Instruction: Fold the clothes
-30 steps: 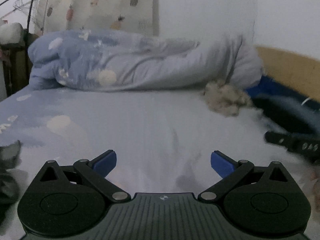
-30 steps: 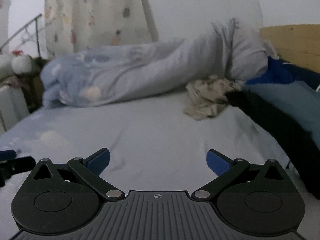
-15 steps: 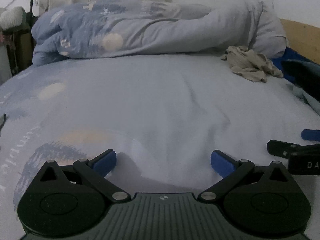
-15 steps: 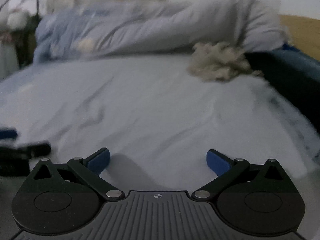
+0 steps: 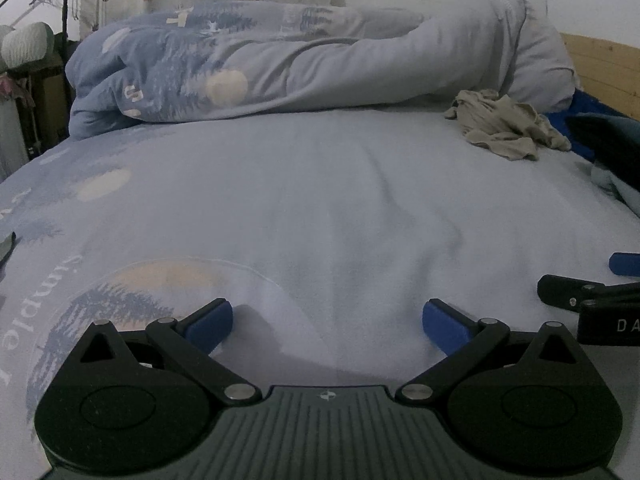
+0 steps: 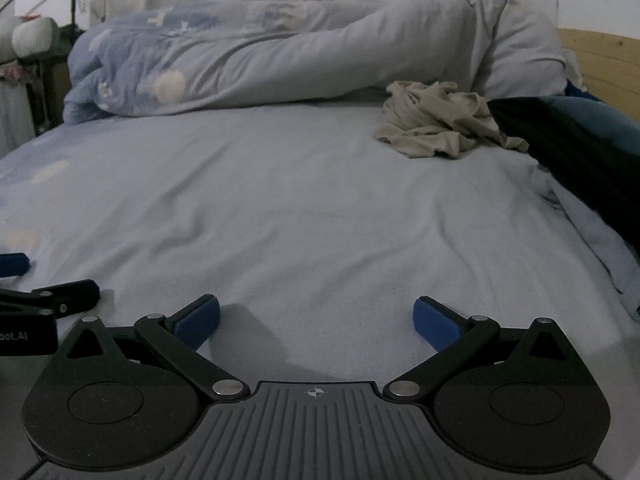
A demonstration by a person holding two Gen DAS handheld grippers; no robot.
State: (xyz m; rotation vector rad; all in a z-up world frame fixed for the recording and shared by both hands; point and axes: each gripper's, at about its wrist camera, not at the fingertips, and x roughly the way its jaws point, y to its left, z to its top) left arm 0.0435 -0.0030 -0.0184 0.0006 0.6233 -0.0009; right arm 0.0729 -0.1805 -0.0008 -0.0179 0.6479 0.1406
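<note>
Low over the pale blue bedsheet (image 5: 320, 208), both grippers now hang close to the mattress, side by side and level, where a second ago they looked out from higher up with the headboard and curtain filling much of each view. The left gripper (image 5: 327, 320) has its blue fingers spread wide with nothing between them, and the right gripper (image 6: 316, 318) is spread just as wide and just as empty. Each one shows at the edge of the other's view, so they sit near one another.

The clothes wait well ahead: a crumpled beige garment (image 6: 436, 124) lies at the far right of the bed, just in front of the rolled duvet (image 5: 256, 68), touching a dark garment (image 6: 568, 144) piled along the right edge (a blue one lies behind that).

The drop has brought the beige garment closer and sharper in both views, yet nothing is gripped and no fold is begun. My reading is that the task sits at its very start, with a forward reach to the right as the likely next need, the right gripper being nearer.
</note>
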